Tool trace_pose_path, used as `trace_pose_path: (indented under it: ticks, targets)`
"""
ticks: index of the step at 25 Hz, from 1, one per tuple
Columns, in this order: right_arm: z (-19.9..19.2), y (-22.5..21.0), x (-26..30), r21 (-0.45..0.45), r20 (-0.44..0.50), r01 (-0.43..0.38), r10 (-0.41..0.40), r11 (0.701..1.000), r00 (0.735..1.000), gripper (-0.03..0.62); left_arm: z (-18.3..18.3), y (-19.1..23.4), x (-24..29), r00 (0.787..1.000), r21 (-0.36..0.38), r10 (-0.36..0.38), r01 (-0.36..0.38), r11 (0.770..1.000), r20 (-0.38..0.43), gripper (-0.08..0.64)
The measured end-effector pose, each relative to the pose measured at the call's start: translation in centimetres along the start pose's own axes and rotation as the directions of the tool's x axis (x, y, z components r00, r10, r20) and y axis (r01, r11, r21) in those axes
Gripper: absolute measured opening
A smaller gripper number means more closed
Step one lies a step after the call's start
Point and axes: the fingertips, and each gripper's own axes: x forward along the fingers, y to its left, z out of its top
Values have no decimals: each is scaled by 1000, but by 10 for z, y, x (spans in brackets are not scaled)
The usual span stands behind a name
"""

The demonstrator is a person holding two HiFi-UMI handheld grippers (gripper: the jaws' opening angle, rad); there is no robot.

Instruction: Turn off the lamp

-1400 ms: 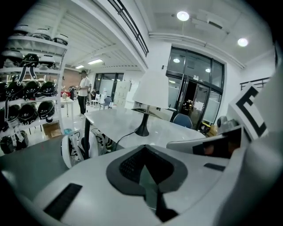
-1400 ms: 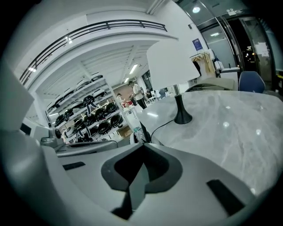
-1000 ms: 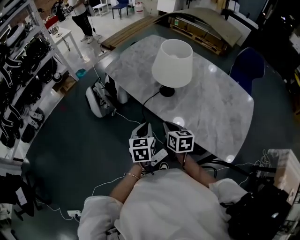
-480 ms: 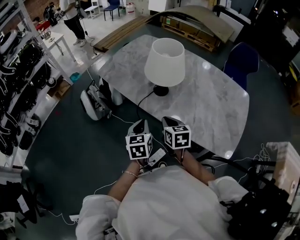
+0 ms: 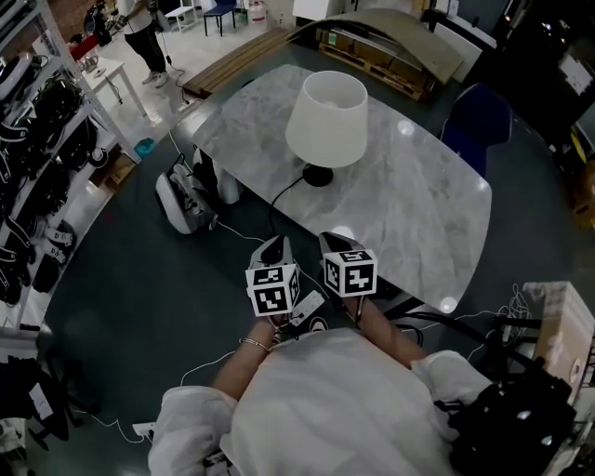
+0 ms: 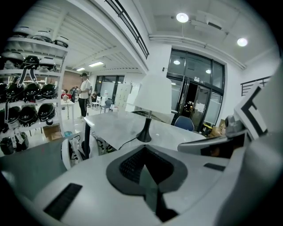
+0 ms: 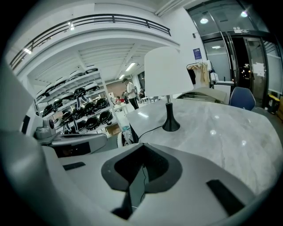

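Observation:
The lamp has a white shade (image 5: 325,116) and a black base (image 5: 318,177), and it stands on the grey marble table (image 5: 418,214). Its black cord (image 5: 279,197) runs from the base off the table's near left edge. My left gripper (image 5: 271,249) and right gripper (image 5: 333,244) hang side by side at the table's near edge, well short of the lamp. Both are shut and hold nothing. In the left gripper view the lamp base (image 6: 144,137) is ahead of the shut left gripper (image 6: 146,165). The right gripper view shows the base (image 7: 170,126) beyond the shut right gripper (image 7: 142,170).
A blue chair (image 5: 476,125) stands at the table's far right. Shelves of dark helmets (image 5: 37,177) line the left wall. A white device (image 5: 181,200) and cables lie on the floor by the table's left leg. A person (image 5: 139,28) stands far back left, and a box (image 5: 558,325) is at the right.
The head view has shifted a little, so the lamp sits slightly further left in the picture. Both grippers have stayed shut at the table's near edge.

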Motion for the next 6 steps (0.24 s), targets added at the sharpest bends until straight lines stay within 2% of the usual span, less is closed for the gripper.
trace_pose_path:
  ticks: [6]
  targets:
    - [5,0,2,-5,8,3,-3,1000,1000,-2,4,2,2,1000,-5,-2,2,1000,10,8]
